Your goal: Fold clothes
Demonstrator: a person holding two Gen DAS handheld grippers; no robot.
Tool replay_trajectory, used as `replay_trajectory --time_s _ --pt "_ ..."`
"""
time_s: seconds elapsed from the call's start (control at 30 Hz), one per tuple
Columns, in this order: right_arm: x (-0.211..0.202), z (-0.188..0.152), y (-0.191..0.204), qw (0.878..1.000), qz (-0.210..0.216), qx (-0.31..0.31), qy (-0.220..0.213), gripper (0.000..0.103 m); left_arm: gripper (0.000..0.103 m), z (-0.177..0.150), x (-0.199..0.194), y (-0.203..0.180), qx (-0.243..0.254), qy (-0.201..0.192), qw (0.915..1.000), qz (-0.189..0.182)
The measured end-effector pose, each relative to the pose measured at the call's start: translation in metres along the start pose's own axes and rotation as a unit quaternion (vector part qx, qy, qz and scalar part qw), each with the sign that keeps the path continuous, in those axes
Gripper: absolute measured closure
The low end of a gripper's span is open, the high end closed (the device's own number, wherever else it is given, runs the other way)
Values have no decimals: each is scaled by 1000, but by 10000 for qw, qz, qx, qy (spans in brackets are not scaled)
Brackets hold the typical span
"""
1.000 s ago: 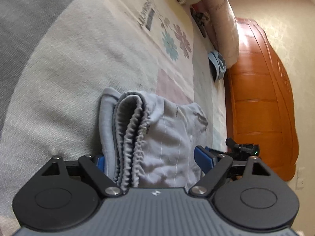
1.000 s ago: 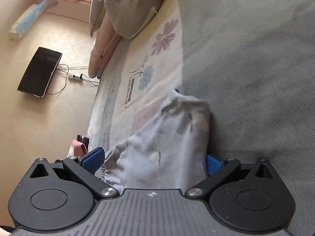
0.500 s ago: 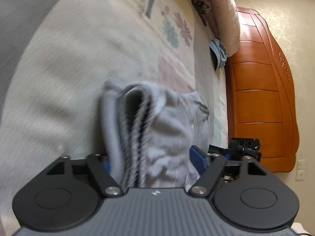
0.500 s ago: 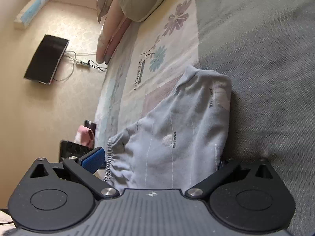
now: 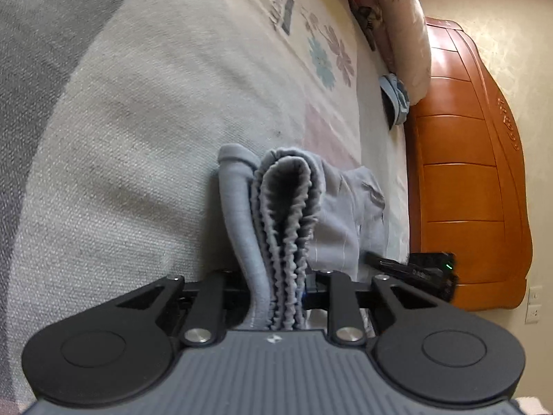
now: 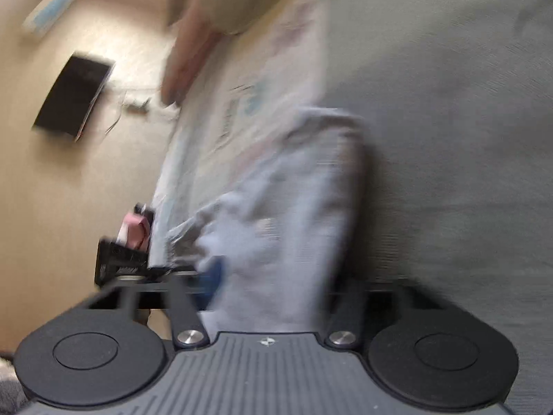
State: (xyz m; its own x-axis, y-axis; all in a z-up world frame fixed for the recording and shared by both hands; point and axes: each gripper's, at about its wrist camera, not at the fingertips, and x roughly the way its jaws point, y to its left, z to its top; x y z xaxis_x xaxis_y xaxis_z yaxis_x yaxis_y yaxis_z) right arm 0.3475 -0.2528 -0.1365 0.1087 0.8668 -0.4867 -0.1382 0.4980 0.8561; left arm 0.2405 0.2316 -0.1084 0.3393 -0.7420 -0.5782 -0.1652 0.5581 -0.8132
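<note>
Folded garment [image 5: 293, 214] lies on the bedspread [image 5: 155, 121], its gathered edge between the left gripper [image 5: 276, 287] fingers. Headboard [image 5: 459, 190] stands right; pillow [image 5: 404, 34] beyond.

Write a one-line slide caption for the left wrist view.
Left gripper clamps the ruffled waistband of grey shorts on a floral bedspread.

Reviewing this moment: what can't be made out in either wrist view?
- Right wrist view: motion blur throughout; whether the right gripper is clamped on the garment is unclear, and its prints are unreadable.
- Left wrist view: the left gripper is shut on the waistband, whose lower part the gripper body hides.
- Left wrist view: the garment's far side is hidden behind the bunched fold.
- The garment's type cannot be told.
</note>
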Motion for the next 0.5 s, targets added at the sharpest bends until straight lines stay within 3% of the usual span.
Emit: replay_trajectory --time_s 0.07,0.17,0.37,0.5 --pt "-1 0 -14 9994 47 339 -65 100 79 0 0 -2 50 6 10000 30" --pt "-2 -6 -1 9997 -185 -41 -174 99 79 0 1 -5 59 -30 10000 69" --pt "-5 -16 10 9977 -405 -139 -519 96 83 -4 0 -30 325 -194 9984 419" --pt "-10 -21 24 9963 -296 -281 -752 96 84 -4 0 -55 677 -246 9956 601"
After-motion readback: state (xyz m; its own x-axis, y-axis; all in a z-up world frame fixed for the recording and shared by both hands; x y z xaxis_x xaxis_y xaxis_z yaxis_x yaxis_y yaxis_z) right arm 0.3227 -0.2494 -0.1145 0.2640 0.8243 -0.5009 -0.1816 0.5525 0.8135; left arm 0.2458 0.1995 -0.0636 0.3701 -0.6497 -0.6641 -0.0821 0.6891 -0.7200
